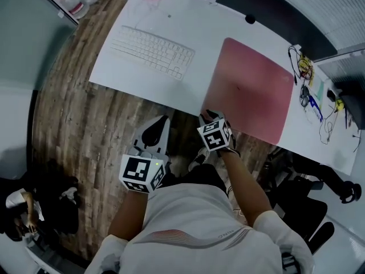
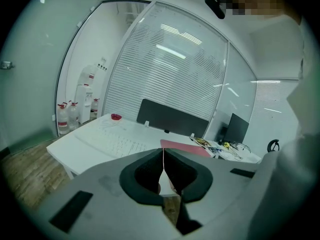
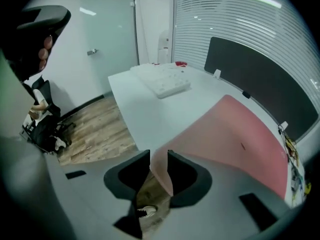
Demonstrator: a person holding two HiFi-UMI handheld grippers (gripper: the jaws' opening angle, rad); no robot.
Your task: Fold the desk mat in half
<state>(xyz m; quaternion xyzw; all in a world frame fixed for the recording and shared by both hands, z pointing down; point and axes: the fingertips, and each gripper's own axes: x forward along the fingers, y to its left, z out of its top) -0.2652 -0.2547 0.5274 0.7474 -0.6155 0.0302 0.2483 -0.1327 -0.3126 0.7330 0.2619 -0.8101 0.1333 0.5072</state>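
While the near corner of the pink desk mat (image 1: 251, 93), laid on the right of the white desk (image 1: 199, 24), is straddled by the parted jaws of the right gripper (image 3: 158, 159), nothing is clamped. The left gripper (image 2: 163, 156) is closed and empty. If too little is bitten, the corner could be lost or the mat dragged askew. A keyboard (image 1: 153, 50) is set leftward, above wood-look flooring (image 1: 74, 113).

- Bright, even office light; light streaks (image 2: 172, 50) glare across the glass wall (image 2: 150, 94).
- The white bench (image 1: 199, 33) looks slightly washed out.
- Gripper views bow strongly, corners black; near jaws soft.
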